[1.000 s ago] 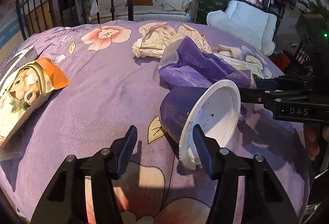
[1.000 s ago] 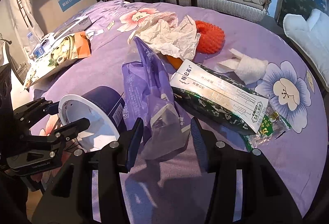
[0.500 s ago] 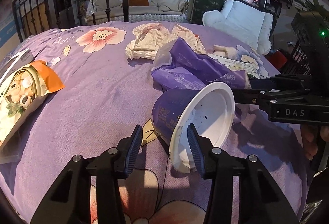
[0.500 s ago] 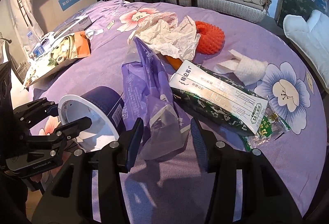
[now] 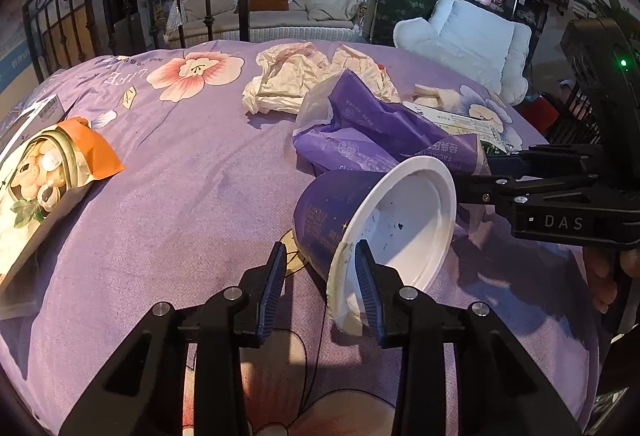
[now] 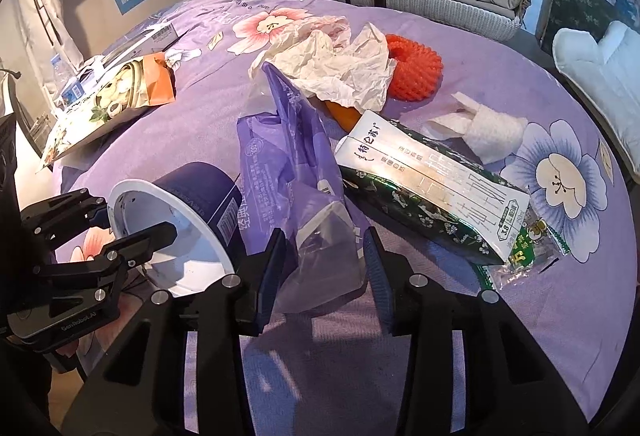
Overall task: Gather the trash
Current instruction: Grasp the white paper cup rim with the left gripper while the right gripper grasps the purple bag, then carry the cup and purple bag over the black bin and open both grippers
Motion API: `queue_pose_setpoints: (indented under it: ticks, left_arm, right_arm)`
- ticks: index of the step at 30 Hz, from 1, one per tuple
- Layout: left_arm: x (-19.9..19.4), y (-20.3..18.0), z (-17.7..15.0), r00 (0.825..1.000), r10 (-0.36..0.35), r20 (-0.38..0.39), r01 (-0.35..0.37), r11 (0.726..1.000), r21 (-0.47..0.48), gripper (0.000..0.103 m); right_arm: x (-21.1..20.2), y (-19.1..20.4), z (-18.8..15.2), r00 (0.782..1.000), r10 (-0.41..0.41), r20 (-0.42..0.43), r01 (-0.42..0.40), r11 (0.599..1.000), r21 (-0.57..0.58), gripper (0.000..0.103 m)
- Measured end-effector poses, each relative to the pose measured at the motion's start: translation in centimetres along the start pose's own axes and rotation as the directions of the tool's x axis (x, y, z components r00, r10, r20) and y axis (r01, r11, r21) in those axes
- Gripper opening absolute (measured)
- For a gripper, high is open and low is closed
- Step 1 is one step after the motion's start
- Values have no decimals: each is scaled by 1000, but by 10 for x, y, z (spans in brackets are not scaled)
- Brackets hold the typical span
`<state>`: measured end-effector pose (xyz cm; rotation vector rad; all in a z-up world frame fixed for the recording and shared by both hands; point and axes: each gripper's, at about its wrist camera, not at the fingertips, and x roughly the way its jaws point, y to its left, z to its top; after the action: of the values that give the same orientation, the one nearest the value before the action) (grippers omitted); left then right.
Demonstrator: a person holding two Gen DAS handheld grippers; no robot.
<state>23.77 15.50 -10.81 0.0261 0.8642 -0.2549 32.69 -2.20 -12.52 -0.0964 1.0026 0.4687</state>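
Left wrist view: the left gripper (image 5: 320, 276) is partly open and its jaws are closing around the rim of the paper cup (image 5: 376, 224). One finger is inside the white mouth against the rim, the other outside beside the purple wall with a gap visible, so the pads do not yet pinch it. A second ago the jaws stood clearly wider and the cup's rim lay just ahead of the inner finger; now the fingers straddle it. The cup lies on its side on the bed (image 5: 192, 171), its long axis running from the near right toward the far left, mouth facing the camera and to the right. The right gripper (image 5: 496, 179) reaches in from the right behind the cup, at the purple bag (image 5: 372, 131).

Right wrist view: the right gripper (image 6: 324, 268) is partly open and closing, with the clear lower end of the purple bag (image 6: 296, 171) between its fingers; whether the pads already touch the film I cannot tell. Compared with a second ago its gap is a little narrower, and the bag has not shifted. The bag lies lengthwise away from the camera, toward the crumpled paper (image 6: 332, 63). The paper cup (image 6: 180, 220) lies left of it, mouth toward the left gripper (image 6: 120, 220)
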Motion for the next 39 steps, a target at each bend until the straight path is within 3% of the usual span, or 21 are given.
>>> queue_pose_setpoints:
  ticks: [6, 8, 13, 21, 27, 31, 35, 39]
  left_arm:
    - [4, 2, -1, 1000, -7, -9, 7, 1000, -6, 31]
    - [5, 3, -1, 1000, -11, -16, 11, 1000, -6, 22]
    - [9, 6, -2, 1000, -11, -26, 10, 1000, -22, 13]
    - [0, 12, -2, 1000, -22, -5, 21, 998, -55, 9]
    - [-15, 16, 2, 1000, -15, 28, 17, 998, -67, 8]
    - [-32, 10, 10, 998, -9, 59, 12, 999, -50, 8]
    - [-48, -14, 25, 994, -43, 101, 42, 999, 14, 8]
    - [-55, -55, 46, 984, -116, 137, 105, 991, 88, 8]
  right_arm:
    - [5, -2, 1, 1000, 1, -11, -1, 1000, 8, 41]
    - [7, -2, 3, 1000, 2, -17, -1, 1000, 10, 38]
    - [10, -1, 2, 1000, -12, -28, 12, 1000, 12, 26]
    - [3, -5, 2, 1000, -8, -16, 9, 999, 41, 13]
    - [-23, -9, 3, 999, 15, 46, -18, 997, 80, 12]
    - [-61, -30, -2, 992, 19, 122, -38, 988, 151, 12]
    - [-124, -82, -29, 972, -79, 220, 18, 964, 267, 12]
    - [-179, -151, -83, 934, -285, 216, 179, 896, 406, 12]
